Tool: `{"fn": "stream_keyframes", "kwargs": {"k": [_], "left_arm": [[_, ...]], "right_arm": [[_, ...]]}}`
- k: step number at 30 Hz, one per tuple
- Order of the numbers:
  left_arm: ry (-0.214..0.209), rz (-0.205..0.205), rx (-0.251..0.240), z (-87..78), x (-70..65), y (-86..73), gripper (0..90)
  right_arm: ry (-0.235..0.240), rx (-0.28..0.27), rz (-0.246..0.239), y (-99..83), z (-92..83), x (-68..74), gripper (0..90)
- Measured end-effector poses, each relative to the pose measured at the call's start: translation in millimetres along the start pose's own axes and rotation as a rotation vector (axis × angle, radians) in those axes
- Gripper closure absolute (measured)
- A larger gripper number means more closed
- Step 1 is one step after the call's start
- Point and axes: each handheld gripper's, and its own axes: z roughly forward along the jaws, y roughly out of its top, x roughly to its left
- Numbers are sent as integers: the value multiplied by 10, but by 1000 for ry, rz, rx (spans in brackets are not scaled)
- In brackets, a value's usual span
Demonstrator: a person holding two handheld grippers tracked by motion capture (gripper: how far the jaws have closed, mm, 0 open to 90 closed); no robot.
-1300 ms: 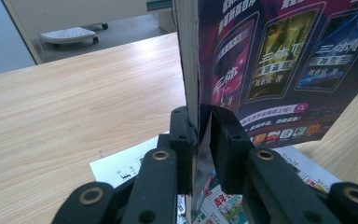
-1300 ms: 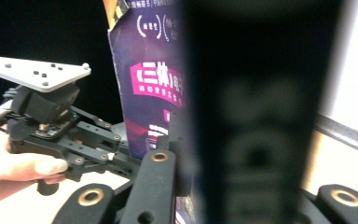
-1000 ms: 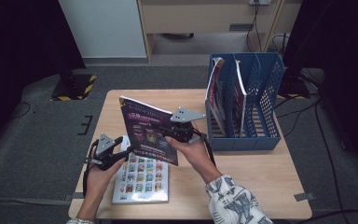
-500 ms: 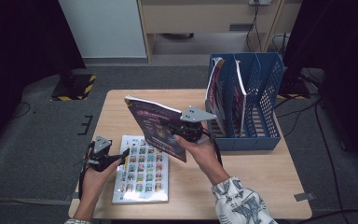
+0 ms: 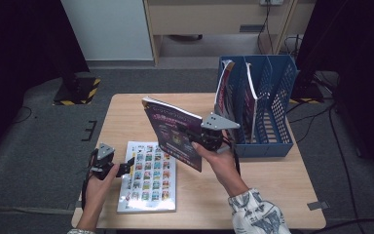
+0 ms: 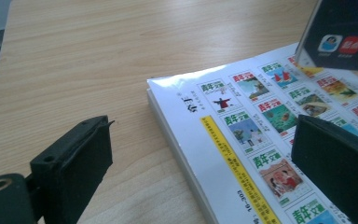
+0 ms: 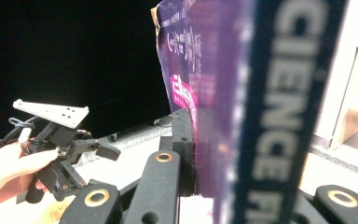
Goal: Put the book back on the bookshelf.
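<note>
Two magazines are in play. In the high view, the right gripper [image 5: 200,139] is clamped on the lower edge of a purple magazine [image 5: 173,134], holding it tilted upright above the surface [image 5: 126,112]. Compared with a second ago, that magazine is sitting farther toward the blue file rack [image 5: 268,112], where other magazines are already standing in the slots, so the filing step looks well under way. The left gripper [image 5: 126,165] has just been opening and is now hovering at the left edge of a white magazine [image 5: 148,178], which is lying flat on the surface; a second ago it was up beside the purple one, so the handover appears finished and the white magazine is probably next.

In the left gripper view, the jaws are standing wide apart with nothing pressed between them. The white magazine [image 6: 270,154] is lying across the gap, its cover showing a grid of small pictures, each headed by green Chinese characters, and a yellow strip with print too small to read.

In the right gripper view, the purple magazine [image 7: 200,93] is pinched between the jaws, and a dark blue band is reading "CIENCE" in blurred white capitals. The left gripper [image 7: 100,150] is showing farther off.
</note>
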Motion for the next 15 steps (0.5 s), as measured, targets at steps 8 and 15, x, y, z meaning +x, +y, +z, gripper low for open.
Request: {"fn": "stream_keyframes", "kwargs": {"k": [8,15], "left_arm": [[31,-2,4,-4,17,-17,49],[51,4,12,4,23,-34,54]], "right_arm": [[-12,6,0,-22,-26,-7,838],[-19,2,0,-10,-59,-10,838]]}}
